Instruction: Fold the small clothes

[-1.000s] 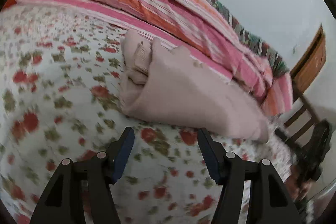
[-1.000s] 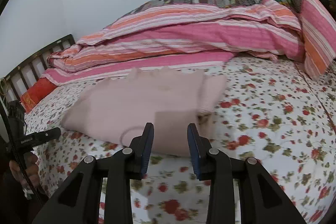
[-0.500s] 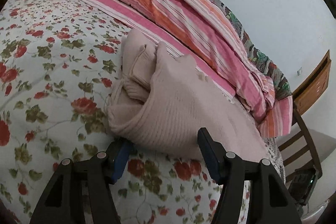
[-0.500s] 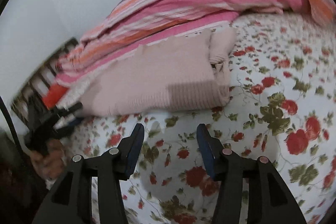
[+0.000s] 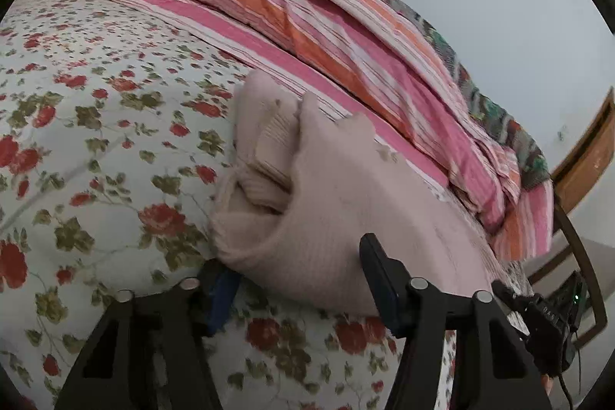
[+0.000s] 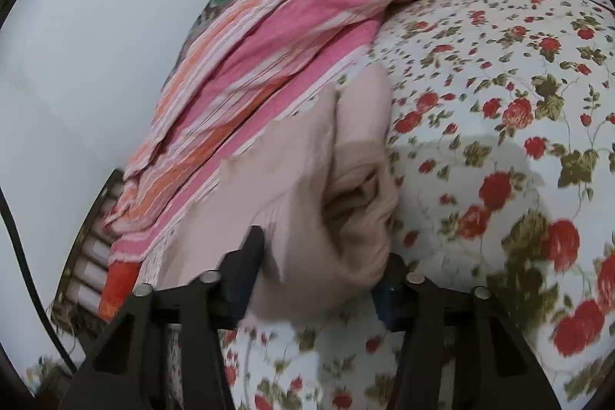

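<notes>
Left gripper (image 5: 298, 279): its fingers are standing spread around the near corner of the pink knit garment (image 5: 330, 218). The cloth is bulging between them, but neither pad is visibly pressing it.

Right gripper (image 6: 323, 264): it is also standing spread, straddling the opposite bunched end of the same garment (image 6: 307, 187). Motion blur here makes actual contact hard to judge.

Garment position: it is lying partly folded on the floral bedsheet (image 5: 96, 110), just beside the striped quilt (image 5: 307, 22), which is heaped along the far side.

Long axis: it is running roughly across the bed, parallel to the quilt's pink edge, from one gripper to the other.

Direction from grippers: the cloth is sitting straight ahead of each, already inside both finger gaps, so neither arm is reaching further than the other.

Loose parts: ribbed cuffs are poking out of the fold at the left gripper's end.

Edges: the far long edge is touching or overlapping the quilt border. The near edge is facing open sheet.

Open room: bare sheet is spreading toward the grippers and off past the right gripper's end. Any fold is probably better carried toward this near side, away from the quilt.
</notes>
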`<state>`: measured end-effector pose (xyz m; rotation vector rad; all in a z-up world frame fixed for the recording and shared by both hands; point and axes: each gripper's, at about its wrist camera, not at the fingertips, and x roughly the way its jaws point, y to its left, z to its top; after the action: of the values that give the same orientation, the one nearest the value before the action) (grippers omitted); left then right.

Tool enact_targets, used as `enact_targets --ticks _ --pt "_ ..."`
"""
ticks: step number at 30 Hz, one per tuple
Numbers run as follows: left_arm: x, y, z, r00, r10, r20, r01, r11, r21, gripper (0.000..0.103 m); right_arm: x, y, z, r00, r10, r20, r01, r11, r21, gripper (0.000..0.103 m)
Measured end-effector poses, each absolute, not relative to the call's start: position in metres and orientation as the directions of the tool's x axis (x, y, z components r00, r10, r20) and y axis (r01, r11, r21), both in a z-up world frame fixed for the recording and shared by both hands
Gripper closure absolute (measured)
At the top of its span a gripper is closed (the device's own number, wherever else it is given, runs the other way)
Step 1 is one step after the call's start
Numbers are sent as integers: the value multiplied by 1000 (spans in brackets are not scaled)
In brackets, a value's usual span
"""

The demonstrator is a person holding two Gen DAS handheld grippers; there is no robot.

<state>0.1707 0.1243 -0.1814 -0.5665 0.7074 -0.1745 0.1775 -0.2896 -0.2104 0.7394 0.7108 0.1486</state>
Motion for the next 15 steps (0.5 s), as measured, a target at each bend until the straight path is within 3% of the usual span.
enact_targets --ticks 2,3,4,15 --pt "177 129 -181 753 -317 -577 -73 831 -551 73 183 -290 -213 752 361 -552 123 746 654 89" --pt "180 131 -182 745 -325 -582 -80 823 -563 87 184 -291 -214 750 369 -549 119 740 662 91" --pt "182 133 -183 740 -343 -579 -78 811 -580 89 183 -293 -215 754 375 -539 114 733 670 92" --pt "156 135 -169 781 -328 -531 -51 814 -579 93 162 -297 -208 765 403 -502 83 712 698 94"
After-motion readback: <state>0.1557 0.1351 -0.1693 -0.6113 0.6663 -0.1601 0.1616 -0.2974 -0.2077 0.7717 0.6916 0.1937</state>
